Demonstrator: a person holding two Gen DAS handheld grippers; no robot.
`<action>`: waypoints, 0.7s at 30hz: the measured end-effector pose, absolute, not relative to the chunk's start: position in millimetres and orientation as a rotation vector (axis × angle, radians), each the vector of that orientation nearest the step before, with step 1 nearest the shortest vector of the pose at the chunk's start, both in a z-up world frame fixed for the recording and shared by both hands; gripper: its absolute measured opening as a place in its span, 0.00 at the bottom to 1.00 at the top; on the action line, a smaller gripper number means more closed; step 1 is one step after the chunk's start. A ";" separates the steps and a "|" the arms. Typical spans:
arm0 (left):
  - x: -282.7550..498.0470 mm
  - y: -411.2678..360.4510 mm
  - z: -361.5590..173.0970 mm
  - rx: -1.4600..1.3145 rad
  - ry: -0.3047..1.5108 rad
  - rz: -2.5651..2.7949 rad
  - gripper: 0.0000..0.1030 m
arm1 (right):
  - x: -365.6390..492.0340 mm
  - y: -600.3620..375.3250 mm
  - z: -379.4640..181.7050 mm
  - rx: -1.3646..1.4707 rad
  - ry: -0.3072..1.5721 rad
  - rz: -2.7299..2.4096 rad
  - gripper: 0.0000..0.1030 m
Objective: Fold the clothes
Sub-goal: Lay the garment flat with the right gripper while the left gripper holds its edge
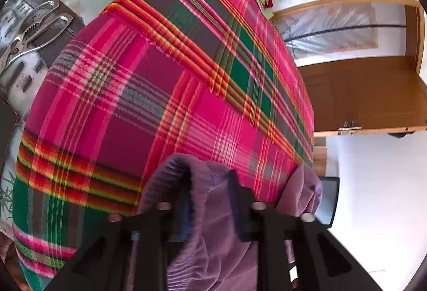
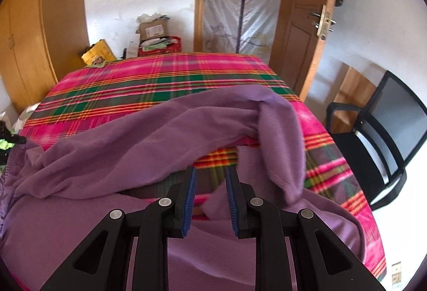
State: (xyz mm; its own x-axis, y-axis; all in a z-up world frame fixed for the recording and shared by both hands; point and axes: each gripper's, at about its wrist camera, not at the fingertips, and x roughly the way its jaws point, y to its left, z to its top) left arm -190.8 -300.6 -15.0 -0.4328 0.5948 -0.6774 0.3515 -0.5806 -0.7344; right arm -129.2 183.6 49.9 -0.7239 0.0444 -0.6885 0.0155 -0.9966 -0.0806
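Left claw (image 1: 205, 200) pinching bunched purple fleece garment (image 2: 149, 125) over plaid-covered table (image 2: 165, 72); right claw (image 2: 210, 200) spread. Mid-fold, likely; next needs flattening.

Spread over the table: a pink, green and orange plaid cloth (image 2: 160, 83). On top, a purple garment (image 2: 149, 131), rumpled, one part arched up off the plaid.

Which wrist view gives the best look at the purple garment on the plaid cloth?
The right wrist view: the purple garment is draped across the plaid cloth, one fold raised. The left wrist view shows only a bunched part clamped in the left gripper.
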 end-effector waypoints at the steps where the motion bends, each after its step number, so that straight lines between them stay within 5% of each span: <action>1: -190.3 -302.5 -12.9 -1.559 -1.340 2.160 0.08 | -132.2 179.8 49.5 -1.165 -0.138 2.905 0.23; 10: -170.9 -350.3 18.9 -1.319 -1.436 2.486 0.05 | -172.6 149.3 45.4 -1.209 -0.202 2.943 0.23; 21: -180.7 -378.7 -16.6 -1.392 -1.551 2.467 0.05 | -226.1 117.4 23.9 -1.300 -0.353 2.954 0.23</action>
